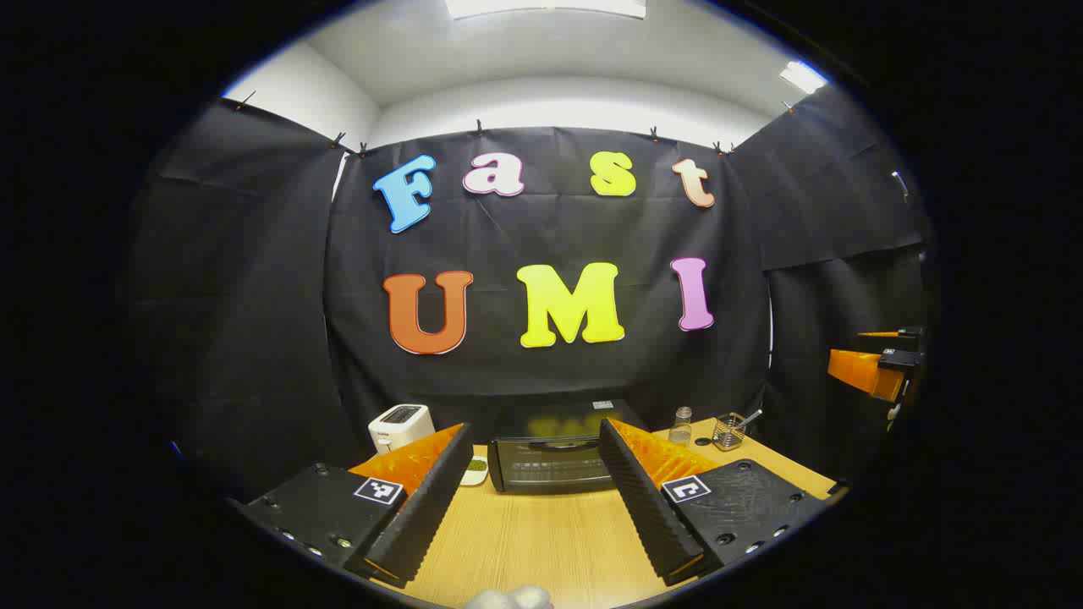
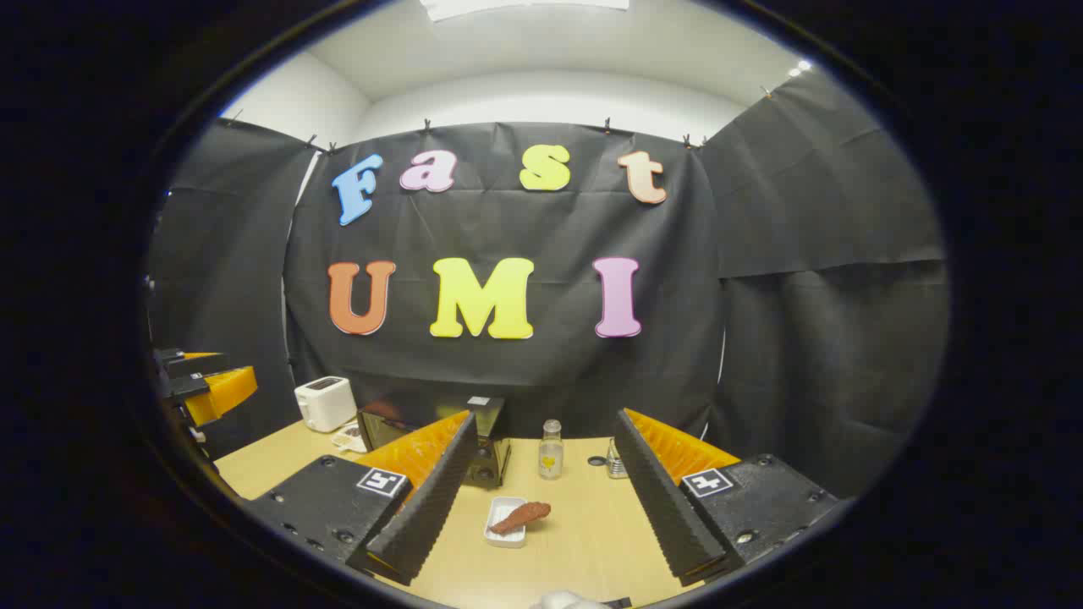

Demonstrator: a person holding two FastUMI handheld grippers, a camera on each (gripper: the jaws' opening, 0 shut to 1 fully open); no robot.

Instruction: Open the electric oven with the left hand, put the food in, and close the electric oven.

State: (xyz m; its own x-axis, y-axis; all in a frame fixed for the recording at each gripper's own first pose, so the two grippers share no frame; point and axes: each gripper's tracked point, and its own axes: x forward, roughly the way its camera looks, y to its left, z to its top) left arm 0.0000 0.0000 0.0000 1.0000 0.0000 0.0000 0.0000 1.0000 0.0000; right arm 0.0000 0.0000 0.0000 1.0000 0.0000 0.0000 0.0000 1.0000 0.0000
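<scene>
Your left gripper (image 1: 537,486) faces the closed oven (image 1: 550,463) at the bench (image 1: 541,541) back, jaws apart, lined up for the door. Right gripper (image 2: 541,499), jaws apart, aims at the food (image 2: 520,516) on its tray (image 2: 506,521), ready to pick.

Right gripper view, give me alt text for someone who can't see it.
An open claw hovers above a wooden table, aimed at a brown piece of food on a small white dish. Behind stand an electric oven, white toaster and glass bottle.

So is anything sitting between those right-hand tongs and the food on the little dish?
No: in the right gripper view, only bare wooden table separates the open right tongs from the food.
</scene>
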